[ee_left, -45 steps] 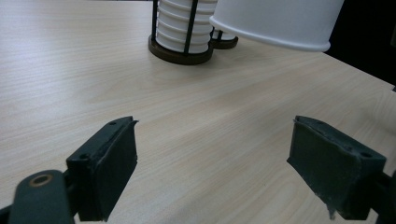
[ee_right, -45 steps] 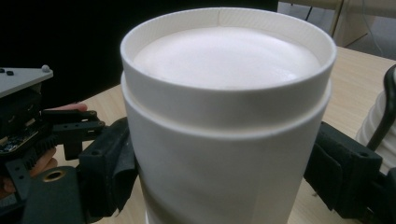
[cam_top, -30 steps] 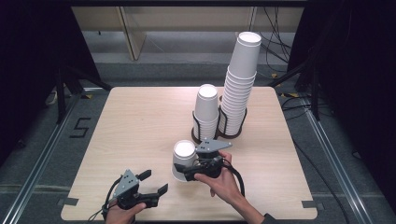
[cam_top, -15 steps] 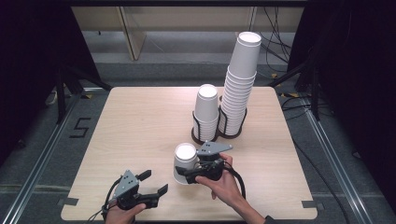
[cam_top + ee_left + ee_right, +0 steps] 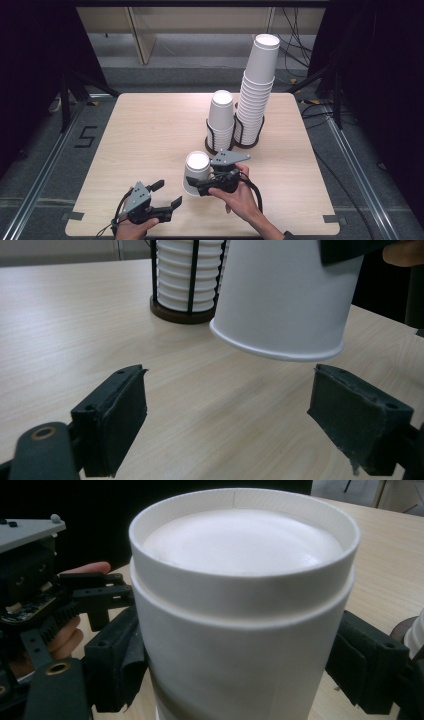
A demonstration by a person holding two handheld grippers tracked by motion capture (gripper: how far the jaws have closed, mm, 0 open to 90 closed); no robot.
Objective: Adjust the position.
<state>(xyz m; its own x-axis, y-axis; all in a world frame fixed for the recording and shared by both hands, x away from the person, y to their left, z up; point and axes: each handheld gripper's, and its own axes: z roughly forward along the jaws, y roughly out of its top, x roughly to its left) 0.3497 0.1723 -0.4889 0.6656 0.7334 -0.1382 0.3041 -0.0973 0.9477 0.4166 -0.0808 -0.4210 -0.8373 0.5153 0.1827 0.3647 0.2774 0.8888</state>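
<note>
An upside-down white paper cup (image 5: 196, 172) hangs just above the table near its front middle. My right gripper (image 5: 200, 186) is shut on the cup's side, coming from the right. In the right gripper view the cup (image 5: 245, 630) sits between both black jaws of the right gripper (image 5: 245, 670). My left gripper (image 5: 167, 194) rests at the front left, open, with nothing between its jaws. In the left gripper view the cup (image 5: 285, 295) is tilted, its rim off the wood, beyond the left gripper (image 5: 230, 430).
Two black wire holders stand behind the held cup on the wooden table (image 5: 150, 130): a short stack of cups (image 5: 221, 120) and a tall stack (image 5: 255, 95) to its right. The short stack's holder (image 5: 187, 280) is close behind the cup.
</note>
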